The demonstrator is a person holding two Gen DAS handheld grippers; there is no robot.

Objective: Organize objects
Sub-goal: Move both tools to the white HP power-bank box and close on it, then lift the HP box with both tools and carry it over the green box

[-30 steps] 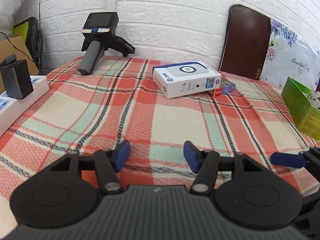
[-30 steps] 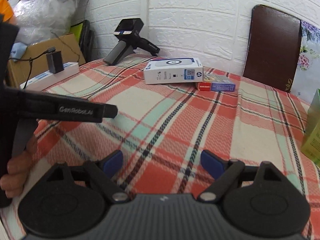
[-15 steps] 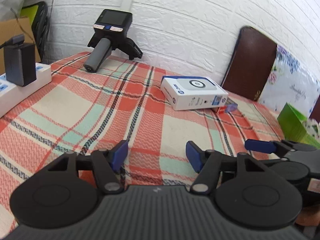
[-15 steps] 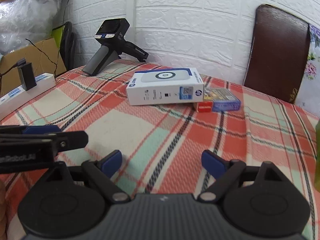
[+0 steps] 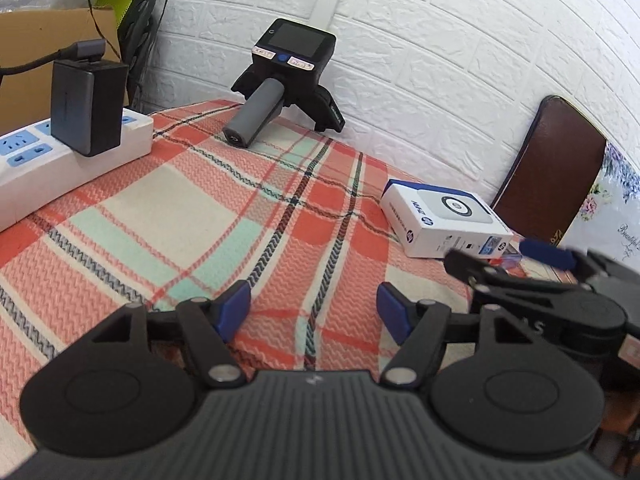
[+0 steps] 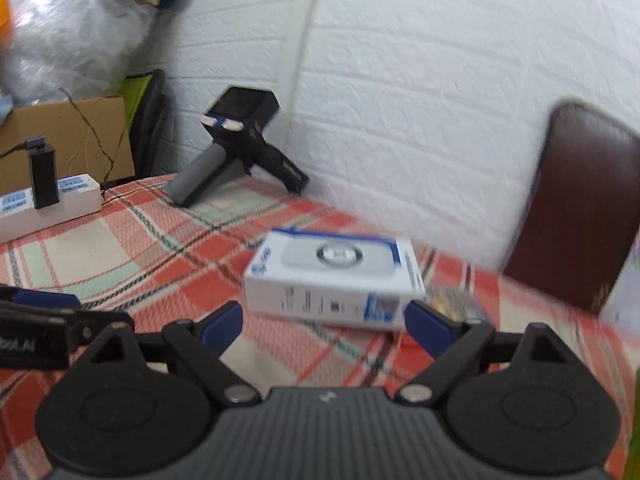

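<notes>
A white and blue HP box (image 6: pixel 332 276) lies flat on the plaid cloth, just ahead of my right gripper (image 6: pixel 322 320), which is open and empty. A small red and blue box (image 6: pixel 452 304) lies behind its right end. In the left wrist view the HP box (image 5: pixel 444 220) lies far right. My left gripper (image 5: pixel 314 310) is open and empty over the cloth. The right gripper's fingers (image 5: pixel 548 254) show at the right of that view, close to the box.
A black handheld gripper device (image 5: pixel 288 76) leans against the white brick wall at the back. A white power strip (image 5: pixel 60 160) with a black charger (image 5: pixel 86 106) lies at the left edge. A brown chair back (image 6: pixel 580 200) stands at the right. A cardboard box (image 6: pixel 68 136) stands far left.
My right gripper has moved forward close to the HP box. My left gripper has swung left toward the power strip. Both stay open.
</notes>
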